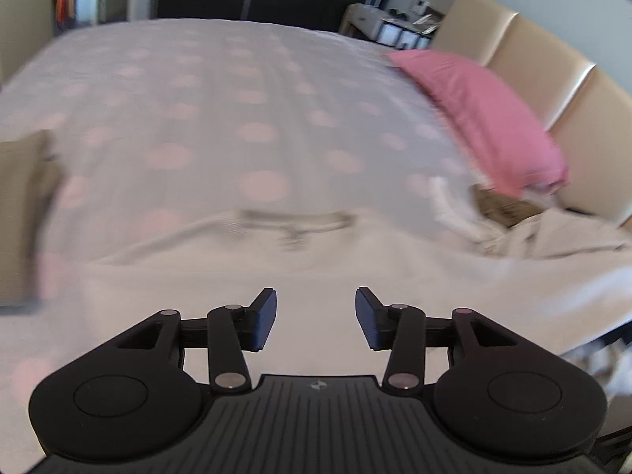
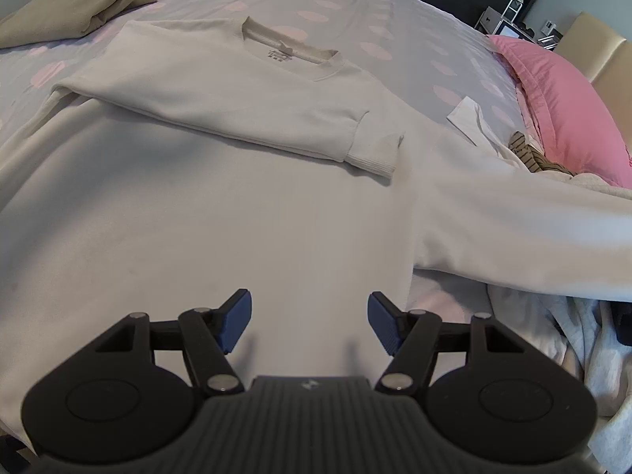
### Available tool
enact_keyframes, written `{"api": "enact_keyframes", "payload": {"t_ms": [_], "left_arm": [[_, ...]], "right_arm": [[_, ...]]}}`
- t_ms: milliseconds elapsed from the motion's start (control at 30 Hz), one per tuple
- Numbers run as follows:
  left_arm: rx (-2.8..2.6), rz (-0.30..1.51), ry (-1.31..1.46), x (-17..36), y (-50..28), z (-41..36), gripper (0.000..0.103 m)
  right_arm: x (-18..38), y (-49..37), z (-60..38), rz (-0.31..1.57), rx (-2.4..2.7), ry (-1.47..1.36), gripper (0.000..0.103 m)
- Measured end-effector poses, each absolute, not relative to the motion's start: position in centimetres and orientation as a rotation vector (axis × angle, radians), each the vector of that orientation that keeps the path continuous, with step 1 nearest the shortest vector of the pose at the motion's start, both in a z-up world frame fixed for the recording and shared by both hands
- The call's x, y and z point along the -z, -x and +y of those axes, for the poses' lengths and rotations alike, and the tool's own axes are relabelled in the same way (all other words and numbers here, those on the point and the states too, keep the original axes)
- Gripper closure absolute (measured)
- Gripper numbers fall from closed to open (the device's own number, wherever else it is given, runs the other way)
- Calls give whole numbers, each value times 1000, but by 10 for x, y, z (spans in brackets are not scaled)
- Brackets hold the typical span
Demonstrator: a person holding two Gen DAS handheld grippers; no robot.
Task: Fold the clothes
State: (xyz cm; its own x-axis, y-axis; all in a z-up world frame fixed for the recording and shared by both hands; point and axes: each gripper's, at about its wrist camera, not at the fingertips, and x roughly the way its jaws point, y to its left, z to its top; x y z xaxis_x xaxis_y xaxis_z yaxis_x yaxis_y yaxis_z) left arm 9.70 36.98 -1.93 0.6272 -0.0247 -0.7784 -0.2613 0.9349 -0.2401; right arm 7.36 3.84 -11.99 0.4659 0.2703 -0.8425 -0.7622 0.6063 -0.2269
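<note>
A white long-sleeved sweatshirt [image 2: 221,213] lies flat on the bed, collar [image 2: 290,53] at the far side. One sleeve [image 2: 252,118] is folded across the chest, its ribbed cuff [image 2: 373,158] near the middle. The other sleeve [image 2: 521,229] stretches out to the right. My right gripper [image 2: 309,322] hovers open above the lower body of the sweatshirt, nothing between its fingers. In the blurred left wrist view the same sweatshirt [image 1: 316,260] spreads below my left gripper [image 1: 316,318], which is open and holds nothing.
The bedspread [image 2: 355,12] is pale with pink dots. A folded tan garment [image 2: 79,4] lies at the far left. A pink pillow [image 2: 565,98] rests by the beige headboard [image 1: 513,51]. More loose clothes [image 2: 561,335] are heaped at the right.
</note>
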Motion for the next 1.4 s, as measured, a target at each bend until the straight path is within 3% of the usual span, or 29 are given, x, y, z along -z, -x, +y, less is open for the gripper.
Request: {"api": "enact_keyframes", "payload": {"t_ms": [300,400,600,733,800,867,933,1033,1233,1400], "left_arm": [[-296,967,317,70,4,417,60],[-315,1001,292,97,21,413,56],[-312,1055,171,142,27,395,55],[-408,1000,95,155,14,393,56],[-437,963,116,157,8,396,60],[-455,932,155,156,5,401,91],[-489,900,183,150,7,406,97],[-562,840,186,137,15,424,99],[-575,900,264,149,30,469,98],[-563,926,221,155,31,457,87]], "right_arm": [[130,-54,54,855,-755,715,34],[134,-51,57,863,-762,731,34],[142,-51,58,891,-766,731,33],[147,-52,61,902,-768,742,33],[149,-51,62,900,-769,753,33],[150,-52,62,901,-767,760,33],[151,-53,62,904,-763,763,33],[152,-54,61,908,-758,763,33],[155,-56,58,918,-750,760,33],[153,-62,54,923,-743,710,33]]}}
